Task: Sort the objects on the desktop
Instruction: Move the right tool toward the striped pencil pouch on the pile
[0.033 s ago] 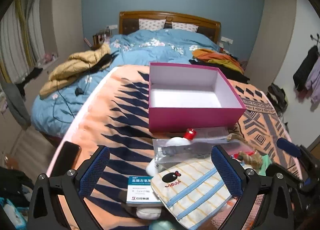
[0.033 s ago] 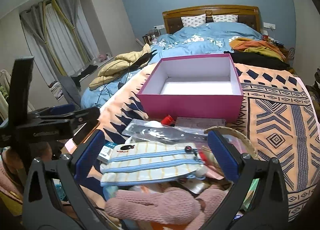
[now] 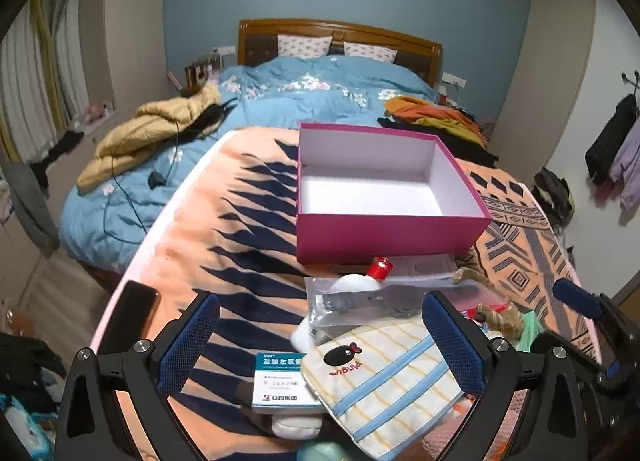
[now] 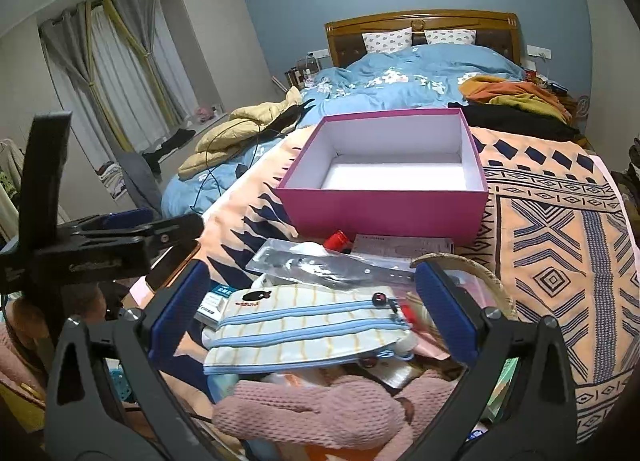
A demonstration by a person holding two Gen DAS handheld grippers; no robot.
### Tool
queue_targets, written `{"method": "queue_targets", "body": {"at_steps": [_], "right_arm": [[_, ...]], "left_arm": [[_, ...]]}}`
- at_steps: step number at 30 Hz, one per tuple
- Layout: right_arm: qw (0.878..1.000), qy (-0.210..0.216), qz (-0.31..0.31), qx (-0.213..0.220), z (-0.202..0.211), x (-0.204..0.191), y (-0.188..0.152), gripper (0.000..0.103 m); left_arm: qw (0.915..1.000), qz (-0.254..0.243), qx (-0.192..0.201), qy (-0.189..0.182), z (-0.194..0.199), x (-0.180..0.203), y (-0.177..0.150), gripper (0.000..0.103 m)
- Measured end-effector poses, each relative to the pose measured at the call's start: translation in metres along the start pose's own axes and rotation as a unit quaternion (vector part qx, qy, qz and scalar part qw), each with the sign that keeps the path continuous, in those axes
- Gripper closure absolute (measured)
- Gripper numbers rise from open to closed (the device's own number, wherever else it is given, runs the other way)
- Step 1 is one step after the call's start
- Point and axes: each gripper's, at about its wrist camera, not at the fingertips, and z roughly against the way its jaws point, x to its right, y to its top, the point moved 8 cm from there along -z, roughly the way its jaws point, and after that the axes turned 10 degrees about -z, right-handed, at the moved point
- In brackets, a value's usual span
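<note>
An empty pink box point(image 3: 384, 237) with a white inside stands on the patterned orange cloth point(image 3: 240, 221); in the right wrist view the box point(image 4: 384, 213) is straight ahead. In front of it lies a heap: a striped pencil pouch point(image 3: 384, 381) point(image 4: 304, 325), a medicine carton point(image 3: 280, 381), a clear bag with a dark tool point(image 3: 372, 297) point(image 4: 328, 265), a red-capped white bottle point(image 3: 380, 267) and pink knitted gloves point(image 4: 320, 409). My left gripper point(image 3: 320, 337) hovers open over the pouch and carton. My right gripper point(image 4: 312, 313) is open over the pouch. Neither holds anything.
A dark phone point(image 3: 132, 313) lies near the cloth's left edge. A woven basket rim point(image 4: 492, 281) curves by the right finger. The other gripper shows at the side of each view point(image 3: 580, 301) point(image 4: 100, 237). A bed point(image 3: 312, 93) with clothes lies behind.
</note>
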Motion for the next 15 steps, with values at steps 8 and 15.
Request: {"method": "queue_targets", "body": {"at_steps": [8,15], "right_arm": [[1.000,0.021,0.013,0.009,0.003,-0.008,0.011,0.000],[0.999,0.038,0.034,0.002,-0.001,-0.011,0.025,0.000]], "left_arm": [[0.9982,-0.039,-0.018,0.043,0.000,0.025,0.002,0.000],[0.9996,-0.007,-0.007,0.027,0.001,0.014,0.013,0.000]]}}
